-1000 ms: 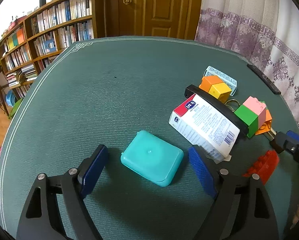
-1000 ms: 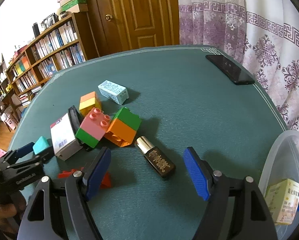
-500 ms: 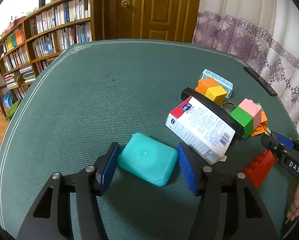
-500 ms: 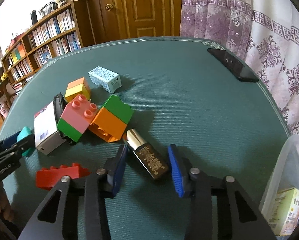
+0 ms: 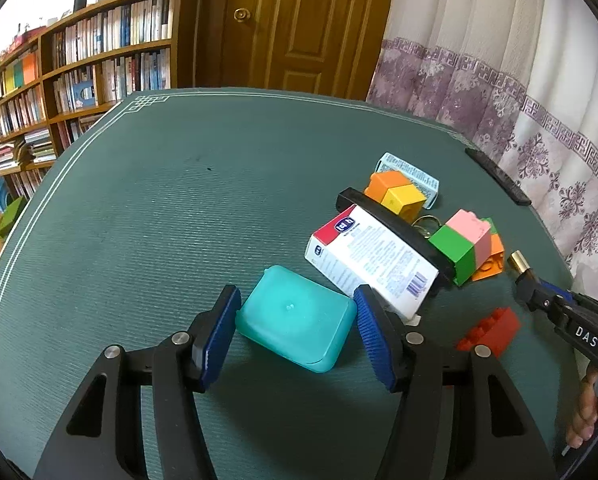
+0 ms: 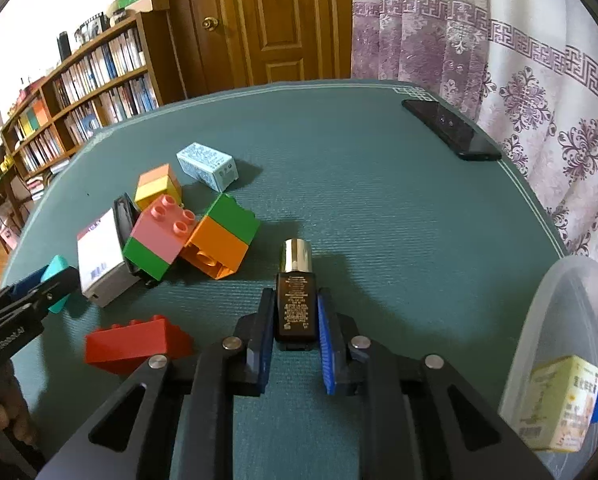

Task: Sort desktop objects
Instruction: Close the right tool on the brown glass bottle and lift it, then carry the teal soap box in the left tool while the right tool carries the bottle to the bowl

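A flat teal box [image 5: 295, 312] lies on the green table mat [image 5: 159, 220]. My left gripper [image 5: 295, 334] is shut on it, one blue pad against each side. In the right wrist view a small dark bottle [image 6: 296, 308] with a gold cap lies on the mat. It points away from me, and my right gripper [image 6: 296, 295] is shut on its body. The left wrist view shows the right gripper [image 5: 539, 300] at the far right, with the gold cap sticking out. The left gripper [image 6: 47, 284] with the teal box [image 6: 57, 268] shows at the left edge of the right wrist view.
Between the grippers lie a white carton [image 5: 371, 260], a black case [image 5: 391, 224], a pink-green block [image 6: 159, 240], a green-orange block [image 6: 223, 232], an orange-yellow block [image 6: 157, 186], a red brick [image 6: 135, 344] and a pale blue box [image 6: 207, 166]. A phone [image 6: 451, 130] lies far right. A clear tub [image 6: 559, 320] holds a yellow box [image 6: 559, 404].
Both grippers have gone from wide open to shut, the left on the teal box, the right on the dark bottle. The bottle turned from slanted to straight between the pads.
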`<state>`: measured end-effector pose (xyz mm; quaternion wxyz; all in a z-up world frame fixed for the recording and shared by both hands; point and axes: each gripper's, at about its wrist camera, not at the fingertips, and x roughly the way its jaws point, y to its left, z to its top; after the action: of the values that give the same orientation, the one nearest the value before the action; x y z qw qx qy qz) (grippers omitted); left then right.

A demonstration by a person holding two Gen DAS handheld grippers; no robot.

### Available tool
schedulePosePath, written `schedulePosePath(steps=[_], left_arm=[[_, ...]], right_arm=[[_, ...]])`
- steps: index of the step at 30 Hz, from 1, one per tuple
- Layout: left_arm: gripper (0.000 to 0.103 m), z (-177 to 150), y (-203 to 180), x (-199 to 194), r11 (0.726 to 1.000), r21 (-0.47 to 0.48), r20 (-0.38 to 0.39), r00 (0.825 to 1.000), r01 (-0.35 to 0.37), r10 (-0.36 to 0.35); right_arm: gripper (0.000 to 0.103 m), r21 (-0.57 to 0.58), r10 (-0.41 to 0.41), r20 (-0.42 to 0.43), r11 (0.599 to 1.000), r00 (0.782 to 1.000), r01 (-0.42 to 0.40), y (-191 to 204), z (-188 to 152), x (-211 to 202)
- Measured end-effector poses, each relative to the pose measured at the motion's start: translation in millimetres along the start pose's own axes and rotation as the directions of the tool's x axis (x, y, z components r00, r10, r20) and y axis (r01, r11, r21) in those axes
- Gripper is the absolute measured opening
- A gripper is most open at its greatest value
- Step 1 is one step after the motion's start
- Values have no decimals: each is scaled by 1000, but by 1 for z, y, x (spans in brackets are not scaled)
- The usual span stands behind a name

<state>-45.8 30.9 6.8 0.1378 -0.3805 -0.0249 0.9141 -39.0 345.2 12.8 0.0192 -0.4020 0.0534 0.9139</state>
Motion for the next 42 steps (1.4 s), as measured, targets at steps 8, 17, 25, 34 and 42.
schedulePosePath(steps=[8,17,25,34,42], left_arm=[[62,0,-4,-4,999,-17,2,999,43,-43],[62,4,-16,-16,999,6,34,998,50,-50],[62,3,-32,-24,997,41,45,997,60,-62],[62,-4,-52,-35,995,55,42,995,88,-90],[62,-9,-76,-45,988,89,29,991,127,-130]], right_arm=[[22,38,33,13,999,999,-33,-7,-1,-17],[22,51,29,39,998,999,-31,-13,-5,-36],[22,68,29,63,997,998,-33,-22,-8,-52],[22,94,12,82,995,997,-20,-40,-18,-73],[22,121,-5,104,993,995,-8,-61,-29,-90]])
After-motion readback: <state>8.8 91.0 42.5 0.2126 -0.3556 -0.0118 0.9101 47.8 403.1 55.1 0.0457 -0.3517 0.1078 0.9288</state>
